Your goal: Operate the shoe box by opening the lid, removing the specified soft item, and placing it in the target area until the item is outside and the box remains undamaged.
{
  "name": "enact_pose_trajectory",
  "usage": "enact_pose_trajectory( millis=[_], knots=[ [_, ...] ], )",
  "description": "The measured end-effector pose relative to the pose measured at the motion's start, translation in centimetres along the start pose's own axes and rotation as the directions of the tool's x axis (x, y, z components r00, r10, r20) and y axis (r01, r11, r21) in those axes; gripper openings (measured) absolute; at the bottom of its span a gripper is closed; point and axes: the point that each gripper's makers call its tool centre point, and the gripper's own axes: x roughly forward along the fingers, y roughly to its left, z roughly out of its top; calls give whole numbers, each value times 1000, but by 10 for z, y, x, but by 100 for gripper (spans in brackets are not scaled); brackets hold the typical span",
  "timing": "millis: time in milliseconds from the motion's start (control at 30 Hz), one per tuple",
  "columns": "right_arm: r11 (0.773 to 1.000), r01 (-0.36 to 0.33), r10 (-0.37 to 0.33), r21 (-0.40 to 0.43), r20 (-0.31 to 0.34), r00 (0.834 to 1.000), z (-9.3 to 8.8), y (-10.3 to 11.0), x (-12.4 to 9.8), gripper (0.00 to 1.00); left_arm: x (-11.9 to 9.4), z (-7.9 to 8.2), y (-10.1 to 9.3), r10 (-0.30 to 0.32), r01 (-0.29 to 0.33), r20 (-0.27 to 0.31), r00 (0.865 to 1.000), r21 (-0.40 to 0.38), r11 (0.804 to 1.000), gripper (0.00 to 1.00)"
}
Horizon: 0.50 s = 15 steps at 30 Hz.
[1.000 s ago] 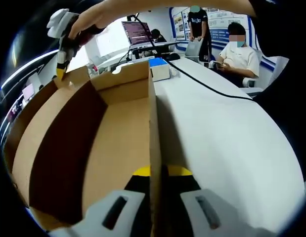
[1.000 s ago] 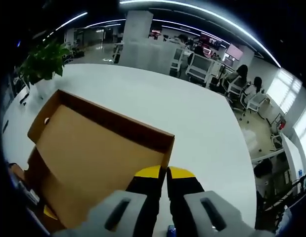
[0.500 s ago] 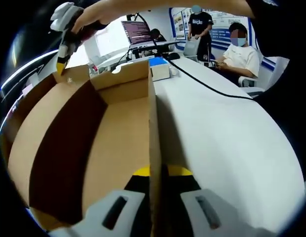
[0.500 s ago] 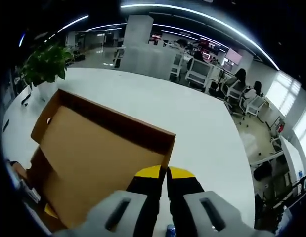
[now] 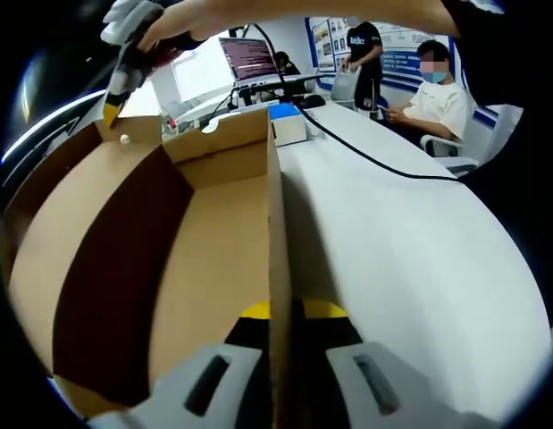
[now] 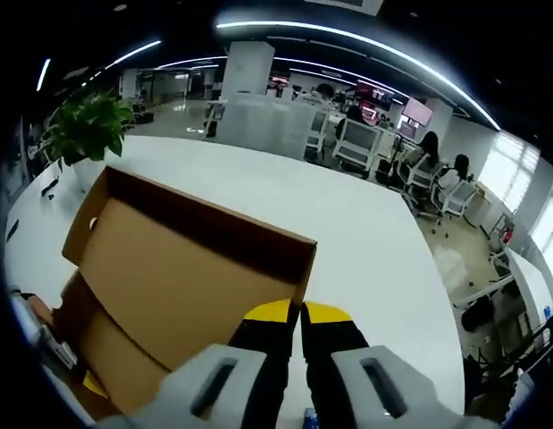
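While both grippers pinch cardboard, the shoe box [image 5: 213,232] stands open on the white table [image 5: 410,259].
No legible writing shows on it. Left gripper [image 5: 287,313] clamps the box's side wall, whose long axis runs away toward a laptop [image 5: 249,58]; right gripper [image 6: 294,313] holds the raised lid [image 6: 187,268], with a plant [image 6: 88,125] beyond.

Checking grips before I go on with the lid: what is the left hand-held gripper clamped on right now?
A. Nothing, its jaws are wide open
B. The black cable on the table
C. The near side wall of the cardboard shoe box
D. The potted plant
C: in the left gripper view the left hand-held gripper has its jaws closed on either side of the thin upright wall of the shoe box.
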Motion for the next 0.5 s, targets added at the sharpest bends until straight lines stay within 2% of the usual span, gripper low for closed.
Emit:
enact_pose_trajectory(
  millis=[500],
  knots=[
    [1000, -16, 15, 15, 45, 999, 5, -4, -15, 1, 0, 0, 0, -1, 1, 0, 1000, 2, 1000, 3]
  ],
)
